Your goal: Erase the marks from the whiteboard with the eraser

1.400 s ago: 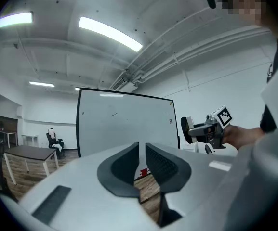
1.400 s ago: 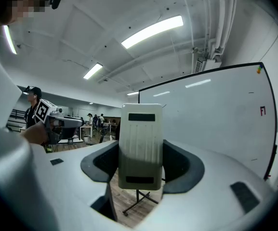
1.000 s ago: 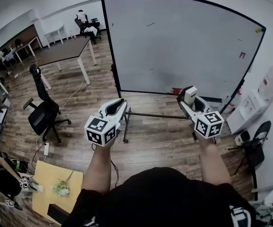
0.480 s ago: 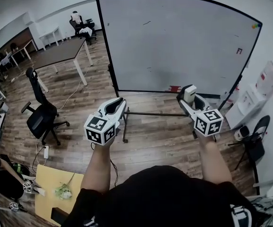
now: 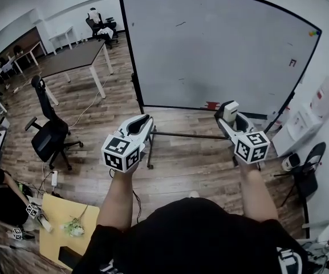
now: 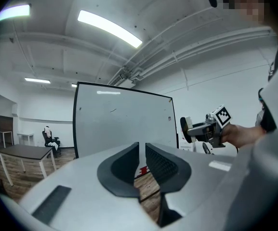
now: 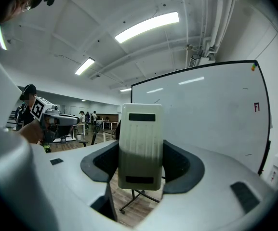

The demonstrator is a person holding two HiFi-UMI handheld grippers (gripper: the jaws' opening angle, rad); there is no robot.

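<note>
The eraser [image 5: 228,112] stands upright, clamped in the right gripper [image 5: 228,117] at about 3 o'clock in the head view. It is held apart from the whiteboard [image 5: 221,44], which fills the picture from 12 to 2 o'clock. The left gripper [image 5: 141,121] points forward toward 9 o'clock of centre. The board carries a short dark stroke [image 5: 180,23] high at its 11 o'clock and a small red mark [image 5: 292,63] by its right edge at 3 o'clock. No wiping looks begun, so I judge this to be the approach. The next move calls for lifting and reaching the right arm until the eraser lies flat on the board at a mark. The floor ahead is open apart from the board's low stand bar [image 5: 190,136]. An office chair [image 5: 50,136] at 9 o'clock and a table [image 5: 76,60] at 10 o'clock stand well apart. A second chair [image 5: 307,173] at 4 o'clock sits nearer the board's right edge and could crowd a sweep there. In the left gripper view the jaws are drawn nearly together with only a thin slit between them and nothing in it. The board rises behind them at 12 o'clock. In the right gripper view the jaws press both sides of the pale eraser. The black frame of the board runs from 12 down to 3 o'clock, the limit for any stroke.
</note>
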